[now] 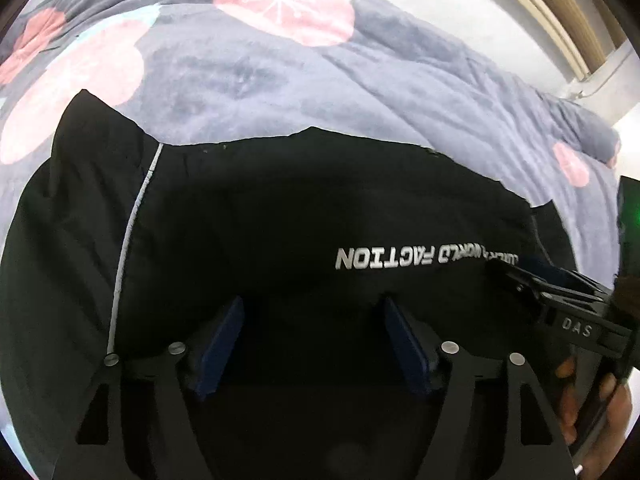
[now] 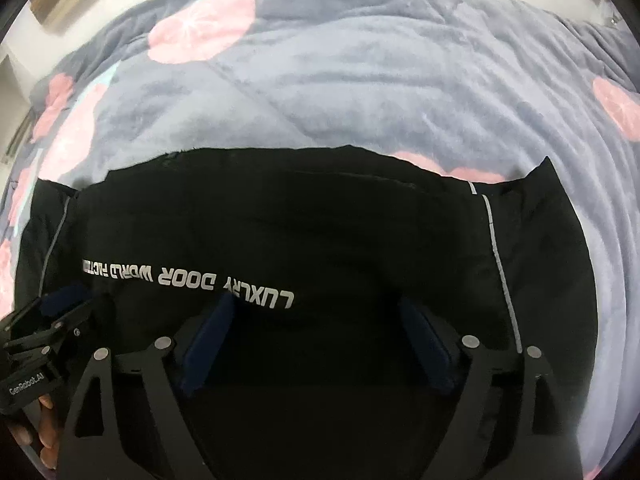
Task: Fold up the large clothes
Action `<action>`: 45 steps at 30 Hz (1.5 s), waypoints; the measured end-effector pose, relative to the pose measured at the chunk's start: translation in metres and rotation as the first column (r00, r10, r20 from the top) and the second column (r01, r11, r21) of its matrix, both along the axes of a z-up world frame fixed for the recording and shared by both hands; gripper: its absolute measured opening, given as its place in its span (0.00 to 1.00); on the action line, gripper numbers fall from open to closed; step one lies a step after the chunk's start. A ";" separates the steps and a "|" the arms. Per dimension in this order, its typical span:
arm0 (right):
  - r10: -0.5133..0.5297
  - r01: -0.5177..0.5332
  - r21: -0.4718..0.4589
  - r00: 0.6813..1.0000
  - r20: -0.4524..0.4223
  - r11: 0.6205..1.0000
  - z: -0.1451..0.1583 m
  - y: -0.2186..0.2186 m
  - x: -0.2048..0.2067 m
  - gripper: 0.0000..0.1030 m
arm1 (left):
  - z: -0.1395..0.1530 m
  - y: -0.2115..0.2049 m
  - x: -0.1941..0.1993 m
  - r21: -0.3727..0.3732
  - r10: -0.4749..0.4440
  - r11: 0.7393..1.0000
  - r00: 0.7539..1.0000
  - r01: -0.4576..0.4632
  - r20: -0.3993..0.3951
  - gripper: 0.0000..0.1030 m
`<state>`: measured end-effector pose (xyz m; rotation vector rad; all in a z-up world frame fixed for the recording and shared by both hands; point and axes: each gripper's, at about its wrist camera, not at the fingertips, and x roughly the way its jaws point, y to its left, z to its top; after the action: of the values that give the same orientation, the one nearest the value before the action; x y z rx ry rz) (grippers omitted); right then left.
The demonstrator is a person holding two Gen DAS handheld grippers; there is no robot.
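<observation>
Left gripper [image 1: 312, 344] jaws apart | black garment [image 1: 280, 216] near hem hidden | right gripper [image 2: 320, 344] likewise

A large black garment [image 1: 260, 216] lies spread flat on the bed, folded into a wide band. White lettering [image 2: 188, 280] runs across it, thin pale piping [image 1: 128, 240] curves near each side, and its far edge lies straight across the bed.

**What I can't make out**

My black garment [image 1: 280, 208] runs off the lower edge of both views. Its white lettering [image 2: 188, 280] blurs at the far end (unreadable there). My other gripper [image 1: 560, 292] is cut by the frame's side.
</observation>
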<state>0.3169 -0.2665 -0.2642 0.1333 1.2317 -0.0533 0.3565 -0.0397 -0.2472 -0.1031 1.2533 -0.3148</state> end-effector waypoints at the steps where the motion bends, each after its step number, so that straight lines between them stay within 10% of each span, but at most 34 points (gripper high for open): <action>1: 0.005 -0.005 -0.014 1.000 0.000 1.000 -0.002 0.002 -0.001 0.85 | -0.002 -0.003 -0.001 0.013 -0.004 1.000 1.000 0.003 0.008 0.74; 11: -0.039 0.044 0.096 0.998 -0.056 0.994 0.022 -0.021 -0.018 0.86 | 0.020 0.020 -0.023 -0.048 -0.002 0.999 1.000 0.002 0.015 0.75; 33: -0.186 0.186 0.089 0.982 -0.006 0.978 0.074 -0.062 -0.215 0.86 | 0.076 0.144 -0.181 -0.029 0.128 0.991 0.991 -0.127 0.040 0.75; 45: -0.260 0.259 0.051 0.966 0.007 0.965 0.065 -0.113 -0.197 0.86 | 0.071 0.179 -0.149 -0.010 0.200 0.980 0.979 -0.200 0.044 0.75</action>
<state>0.1196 -0.3793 -0.1989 0.3376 1.1962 -0.2494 0.2076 0.1397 -0.1766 -0.2239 1.1872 -0.1455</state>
